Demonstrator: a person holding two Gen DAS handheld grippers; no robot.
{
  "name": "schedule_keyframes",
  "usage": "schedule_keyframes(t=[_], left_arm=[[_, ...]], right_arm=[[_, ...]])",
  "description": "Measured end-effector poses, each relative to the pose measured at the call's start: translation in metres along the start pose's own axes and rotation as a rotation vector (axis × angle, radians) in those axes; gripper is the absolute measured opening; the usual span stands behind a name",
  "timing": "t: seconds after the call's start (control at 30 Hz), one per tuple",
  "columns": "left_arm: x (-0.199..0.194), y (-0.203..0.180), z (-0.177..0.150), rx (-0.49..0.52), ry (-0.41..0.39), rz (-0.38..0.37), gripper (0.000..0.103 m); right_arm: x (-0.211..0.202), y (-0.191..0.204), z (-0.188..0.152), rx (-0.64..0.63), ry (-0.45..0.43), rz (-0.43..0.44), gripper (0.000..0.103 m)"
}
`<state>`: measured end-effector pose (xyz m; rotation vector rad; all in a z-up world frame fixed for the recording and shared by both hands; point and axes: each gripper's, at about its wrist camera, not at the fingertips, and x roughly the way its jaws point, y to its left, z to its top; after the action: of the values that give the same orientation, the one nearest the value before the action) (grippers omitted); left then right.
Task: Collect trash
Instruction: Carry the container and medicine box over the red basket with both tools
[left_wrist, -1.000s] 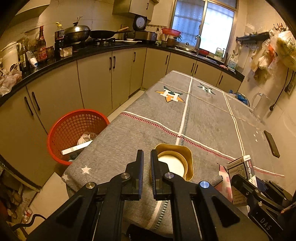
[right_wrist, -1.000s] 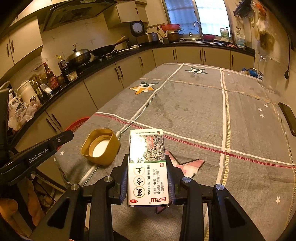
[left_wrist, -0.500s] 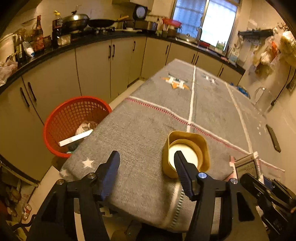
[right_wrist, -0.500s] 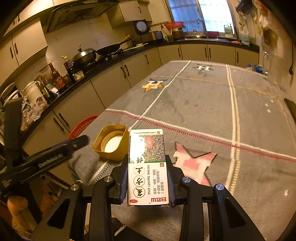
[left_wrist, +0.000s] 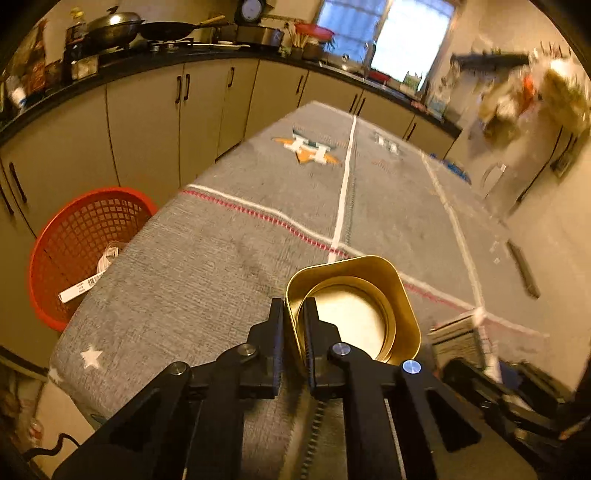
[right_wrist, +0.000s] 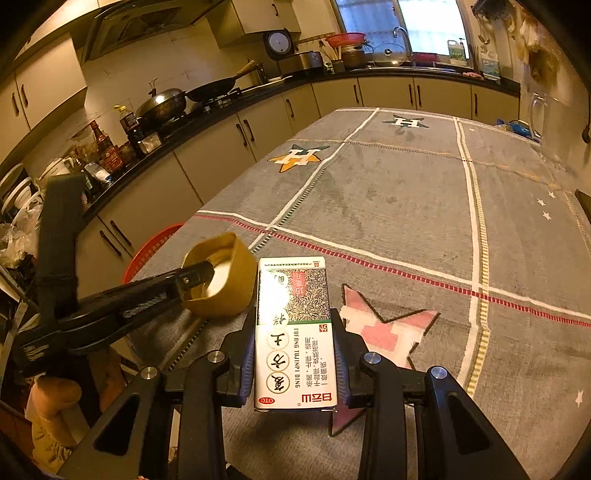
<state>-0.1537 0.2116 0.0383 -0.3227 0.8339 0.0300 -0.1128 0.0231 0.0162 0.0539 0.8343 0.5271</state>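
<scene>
A gold tin lid (left_wrist: 354, 306) lies open side up near the table's near edge. My left gripper (left_wrist: 295, 317) is shut on its near-left wall, one finger inside and one outside. It also shows in the right wrist view (right_wrist: 221, 277), with the left gripper (right_wrist: 195, 275) reaching in from the left. My right gripper (right_wrist: 295, 332) is shut on a white and green medicine box (right_wrist: 295, 332) held above the table, just right of the tin. The box (left_wrist: 461, 339) appears blurred in the left wrist view.
A red mesh trash basket (left_wrist: 55, 258) stands on the floor left of the table and holds some trash. The table has a grey cloth (right_wrist: 406, 192). A dark phone-like object (left_wrist: 521, 269) lies at its right edge. Cabinets and a cluttered counter (right_wrist: 221, 110) run along the left.
My left gripper opened, moved forward to the tin lid and closed on its wall. My right gripper kept hold of the box and stayed near the tin.
</scene>
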Motion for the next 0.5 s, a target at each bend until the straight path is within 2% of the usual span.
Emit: schedule_keyframes(t=[0.1, 0.17, 0.3, 0.5], left_arm=[[-0.018, 0.008, 0.003, -0.035, -0.039, 0.013, 0.009], [-0.027, 0.012, 0.004, -0.040, -0.054, 0.057, 0.009], [-0.046, 0.022, 0.009, -0.011, -0.113, 0.199, 0.009], [-0.057, 0.057, 0.016, -0.026, -0.120, 0.287, 0.010]], right_arm=[[-0.001, 0.001, 0.004, -0.014, -0.012, 0.000, 0.038], [-0.001, 0.001, 0.008, -0.016, -0.015, 0.006, 0.038], [0.001, 0.005, 0.017, -0.032, -0.010, 0.022, 0.038], [0.003, 0.024, 0.032, -0.095, -0.011, 0.037, 0.038]])
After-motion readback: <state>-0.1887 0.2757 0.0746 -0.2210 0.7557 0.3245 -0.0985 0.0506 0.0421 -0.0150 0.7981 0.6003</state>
